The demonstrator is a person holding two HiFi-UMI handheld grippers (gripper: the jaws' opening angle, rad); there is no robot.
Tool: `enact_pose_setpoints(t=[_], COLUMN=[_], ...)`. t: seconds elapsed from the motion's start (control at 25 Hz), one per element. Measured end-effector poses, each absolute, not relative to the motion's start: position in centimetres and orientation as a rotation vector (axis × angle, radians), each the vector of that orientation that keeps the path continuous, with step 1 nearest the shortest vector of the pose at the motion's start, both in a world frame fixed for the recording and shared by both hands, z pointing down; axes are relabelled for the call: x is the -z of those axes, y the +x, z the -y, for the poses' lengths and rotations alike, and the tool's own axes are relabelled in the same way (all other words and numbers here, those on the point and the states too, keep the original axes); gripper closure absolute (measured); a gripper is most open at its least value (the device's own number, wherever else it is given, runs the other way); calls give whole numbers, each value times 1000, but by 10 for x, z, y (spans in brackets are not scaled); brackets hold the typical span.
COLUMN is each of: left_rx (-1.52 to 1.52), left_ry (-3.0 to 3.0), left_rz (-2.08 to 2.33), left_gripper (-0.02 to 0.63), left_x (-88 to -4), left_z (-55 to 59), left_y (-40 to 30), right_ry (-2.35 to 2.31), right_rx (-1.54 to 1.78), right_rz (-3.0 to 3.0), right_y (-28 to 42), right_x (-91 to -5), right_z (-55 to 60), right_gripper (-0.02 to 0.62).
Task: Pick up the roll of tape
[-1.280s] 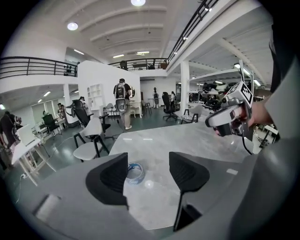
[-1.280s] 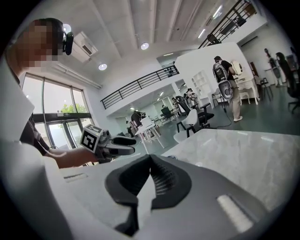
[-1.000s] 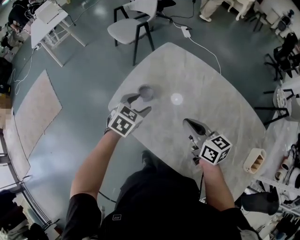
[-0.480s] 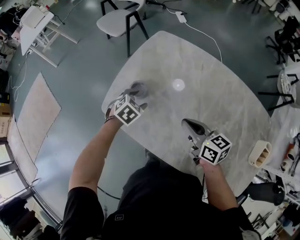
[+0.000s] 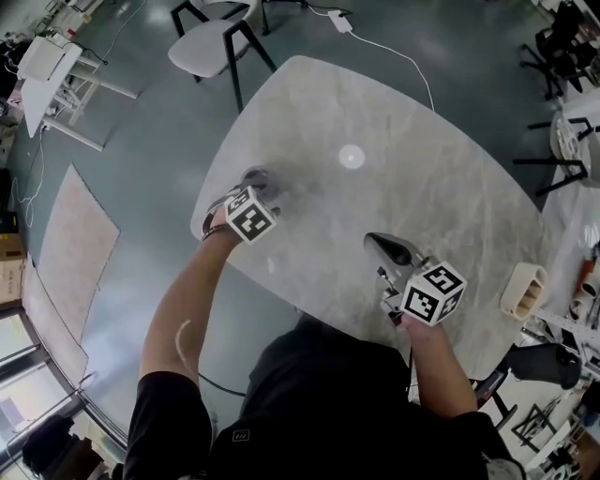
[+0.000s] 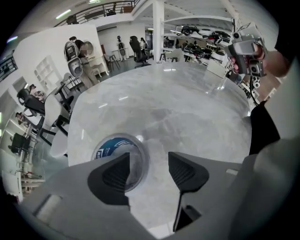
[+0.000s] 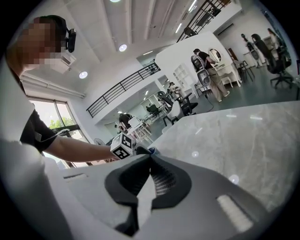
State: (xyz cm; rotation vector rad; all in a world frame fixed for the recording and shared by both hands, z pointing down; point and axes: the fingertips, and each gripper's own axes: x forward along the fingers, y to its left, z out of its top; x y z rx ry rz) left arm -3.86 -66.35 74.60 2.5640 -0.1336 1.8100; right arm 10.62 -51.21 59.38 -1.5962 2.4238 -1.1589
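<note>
The roll of tape (image 6: 116,149) is clear with a blue inner label and lies flat near the left edge of the marble table (image 5: 422,187). In the head view the roll of tape (image 5: 262,175) shows just past the left gripper (image 5: 254,187). The left gripper (image 6: 149,171) points steeply down over it, open. Its left finger (image 6: 112,176) covers part of the roll, and the roll's right rim lies in the gap. I cannot tell whether anything touches. The right gripper (image 5: 377,244) hovers over the table's near side, its jaws together (image 7: 150,160) and holding nothing.
A beige slotted holder (image 5: 523,291) stands at the table's right edge. A grey chair (image 5: 206,42) and a power adapter with its cable (image 5: 339,21) are on the floor beyond the table. Shelves and cluttered desks line the right side.
The left gripper has dropped toward the table and tipped downward, coming over the tape roll. The right gripper has shifted only slightly and stays shut.
</note>
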Motion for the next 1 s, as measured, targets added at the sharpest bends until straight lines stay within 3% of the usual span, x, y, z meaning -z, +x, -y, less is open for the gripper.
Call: enact_pose_setpoints(t=[0.2, 0.36, 0.56, 1.0], left_rx=[-1903, -1998, -1988, -1718], left_ry=[2543, 2533, 2537, 2649], left_rz=[84, 96, 121, 297], left_gripper=[385, 484, 532, 546], left_x=[-757, -764, -763, -709], left_z=[664, 673, 671, 647], left_y=[-31, -36, -30, -41], right_ry=[-1611, -1622, -1637, -1607], right_rx=[1173, 1178, 1186, 1127], right_rz=[-2394, -2382, -2377, -2460], right_y=[119, 122, 130, 101], right_x=[-598, -600, -601, -577], right_z=[505, 502, 491, 479], right_gripper=[592, 592, 592, 592])
